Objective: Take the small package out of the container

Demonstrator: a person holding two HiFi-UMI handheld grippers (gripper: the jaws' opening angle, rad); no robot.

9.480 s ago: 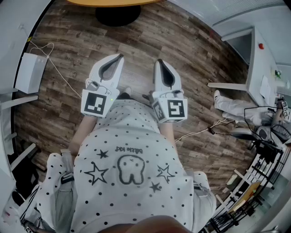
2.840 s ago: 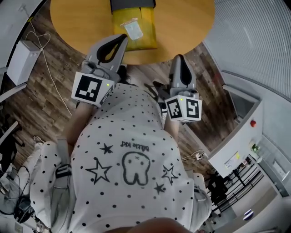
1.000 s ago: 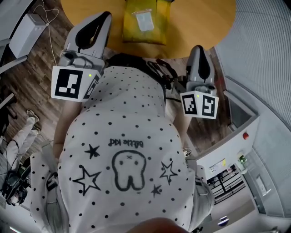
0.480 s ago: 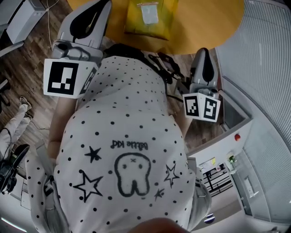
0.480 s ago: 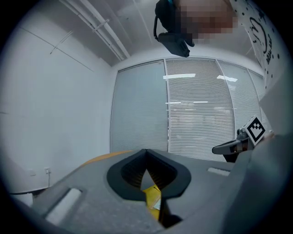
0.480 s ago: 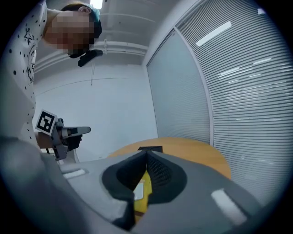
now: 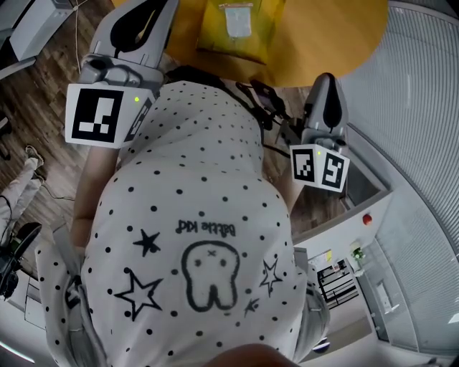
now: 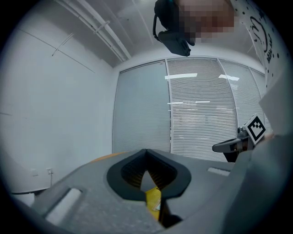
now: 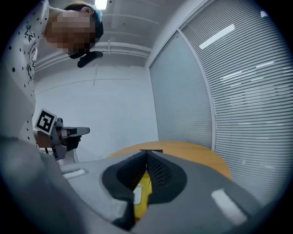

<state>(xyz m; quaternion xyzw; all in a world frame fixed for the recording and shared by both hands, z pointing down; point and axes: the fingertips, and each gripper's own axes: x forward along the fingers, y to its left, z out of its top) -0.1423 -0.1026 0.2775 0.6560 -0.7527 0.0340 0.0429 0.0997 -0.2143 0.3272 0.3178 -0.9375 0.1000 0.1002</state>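
Observation:
A yellow padded bag (image 7: 240,36) lies on the round orange table (image 7: 337,36) at the top of the head view. A small clear packet (image 7: 237,18) rests on top of it. My left gripper (image 7: 147,11) is up at the table's near left edge, jaws shut and empty. My right gripper (image 7: 326,79) hangs lower, just off the table's near right edge, jaws shut with nothing in them. In the left gripper view the closed tips (image 8: 145,151) point over the yellow bag (image 8: 153,201). The right gripper view shows its closed tips (image 9: 146,151) above the bag (image 9: 144,183) and packet (image 9: 137,195).
The person's white dotted shirt (image 7: 193,215) fills the middle of the head view. A dark flat item (image 9: 151,150) sits at the table's far side. Slatted blinds (image 7: 423,107) line the right wall, wood floor (image 7: 43,93) and chair legs lie left.
Over the last second the left gripper has risen further up and left, the right gripper has shifted slightly right, and the table with the yellow bag has slid toward the top edge.

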